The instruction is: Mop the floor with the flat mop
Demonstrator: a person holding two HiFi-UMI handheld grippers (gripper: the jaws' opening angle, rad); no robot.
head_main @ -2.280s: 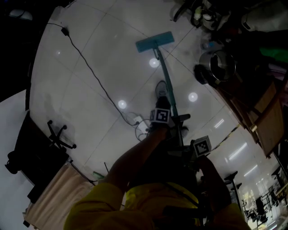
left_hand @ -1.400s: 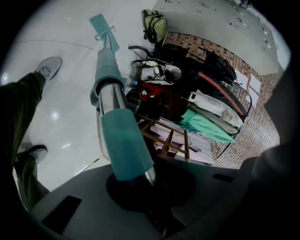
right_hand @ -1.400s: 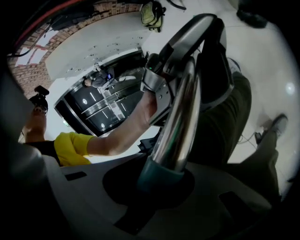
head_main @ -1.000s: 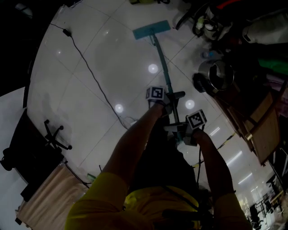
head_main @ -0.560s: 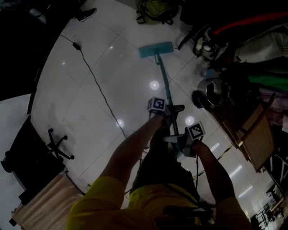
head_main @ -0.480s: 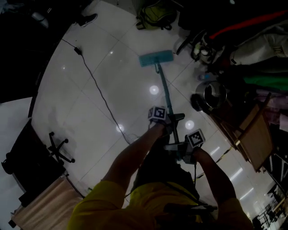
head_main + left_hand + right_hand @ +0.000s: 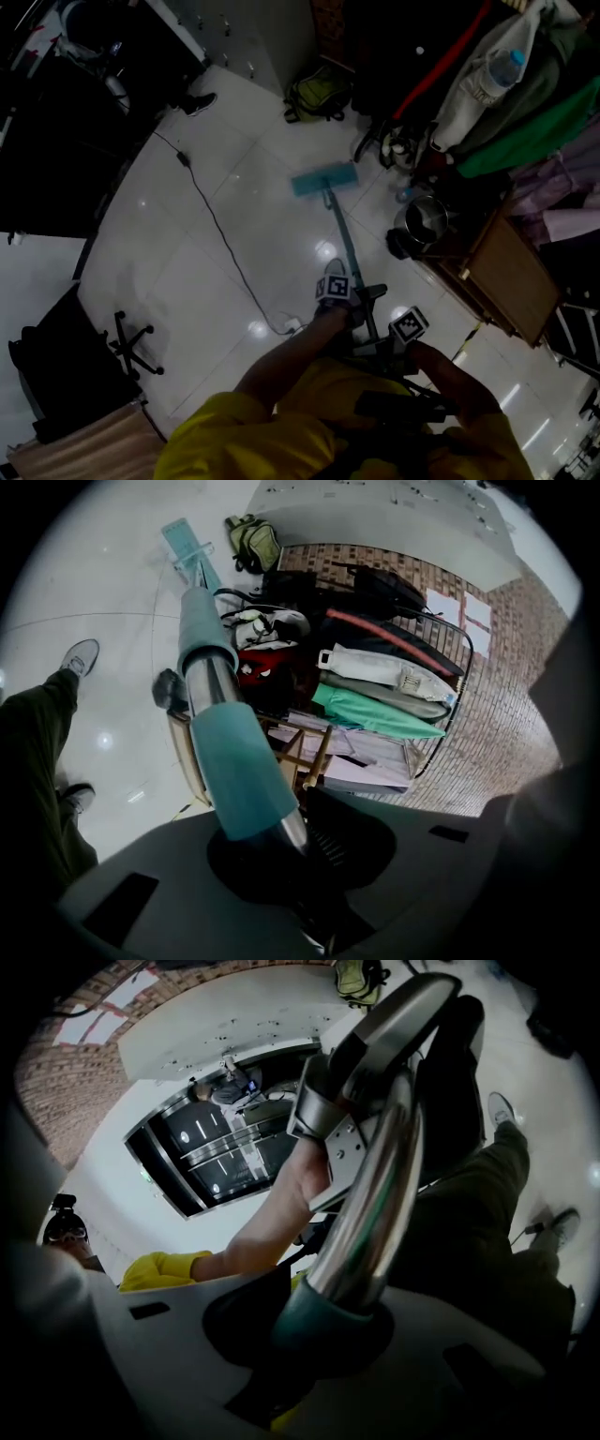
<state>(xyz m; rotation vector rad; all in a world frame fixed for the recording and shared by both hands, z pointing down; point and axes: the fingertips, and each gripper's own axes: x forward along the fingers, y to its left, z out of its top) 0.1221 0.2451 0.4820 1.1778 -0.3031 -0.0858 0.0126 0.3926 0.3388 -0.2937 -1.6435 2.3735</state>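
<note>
Left gripper [image 7: 281, 855] is clamped on the mop pole [image 7: 345, 242] at its teal sleeve. Right gripper [image 7: 319, 1335] is clamped on the chrome part at a teal collar, lower right of the left one in the head view. Mop head [image 7: 323, 180] lies flat on the white tile floor [image 7: 178, 253], upper centre, near the steel pot [image 7: 419, 220]. Versus 0.5 s ago, the mop head and both grippers sit lower in frame. The backpack [image 7: 319, 94] and the hanging clothes [image 7: 525, 122] at top show more fully. Cable [image 7: 220, 234] runs left of the pole.

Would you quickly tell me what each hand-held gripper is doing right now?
Left hand-held gripper: shut on the mop handle.
Right hand-held gripper: shut on the mop handle.
</note>
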